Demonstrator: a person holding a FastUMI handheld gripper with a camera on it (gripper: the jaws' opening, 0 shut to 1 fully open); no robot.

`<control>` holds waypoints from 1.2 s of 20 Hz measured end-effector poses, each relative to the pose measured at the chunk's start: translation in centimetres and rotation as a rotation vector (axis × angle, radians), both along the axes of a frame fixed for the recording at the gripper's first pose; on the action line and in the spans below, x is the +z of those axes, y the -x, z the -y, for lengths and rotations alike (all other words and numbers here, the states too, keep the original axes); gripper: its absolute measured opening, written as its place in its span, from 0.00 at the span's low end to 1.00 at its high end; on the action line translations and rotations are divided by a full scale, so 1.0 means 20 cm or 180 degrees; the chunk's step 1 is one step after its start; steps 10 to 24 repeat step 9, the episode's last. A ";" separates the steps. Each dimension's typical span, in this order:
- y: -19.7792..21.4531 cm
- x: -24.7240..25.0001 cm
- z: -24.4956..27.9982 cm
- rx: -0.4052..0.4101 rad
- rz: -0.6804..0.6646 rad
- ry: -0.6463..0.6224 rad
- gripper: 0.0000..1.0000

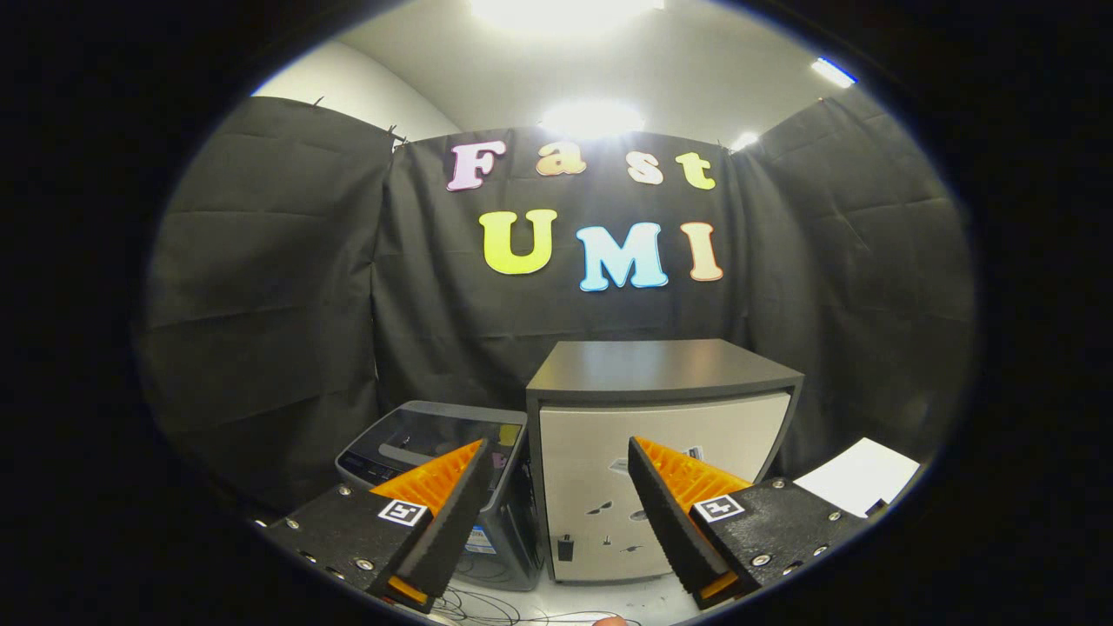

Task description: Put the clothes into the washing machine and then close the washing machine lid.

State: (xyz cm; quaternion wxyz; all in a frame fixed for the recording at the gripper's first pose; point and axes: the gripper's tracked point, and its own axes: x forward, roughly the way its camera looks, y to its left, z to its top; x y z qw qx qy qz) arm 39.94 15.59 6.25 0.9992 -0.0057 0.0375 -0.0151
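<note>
Beyond the left fingertip sits the washing machine (435, 469) with its lid (439, 435) down and no clothes in sight, while the gripper (556, 504) hangs with its 2 fingers spread wide and empty, so either stage fits.

One hand-held gripper (556, 487), its two fingers spread apart with nothing between them. Beyond the fingers: one washing machine (435, 452) with its lid down, one cabinet (661, 435) beside it, and one white sheet (861, 474) further right.
</note>
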 end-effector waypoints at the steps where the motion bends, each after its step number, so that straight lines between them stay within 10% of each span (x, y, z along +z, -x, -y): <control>1: 0.00 -0.01 0.00 -0.0003 -0.0021 -0.0010 0.96; 24: 0.03 -0.02 -0.01 0.0009 -0.0014 -0.0028 0.96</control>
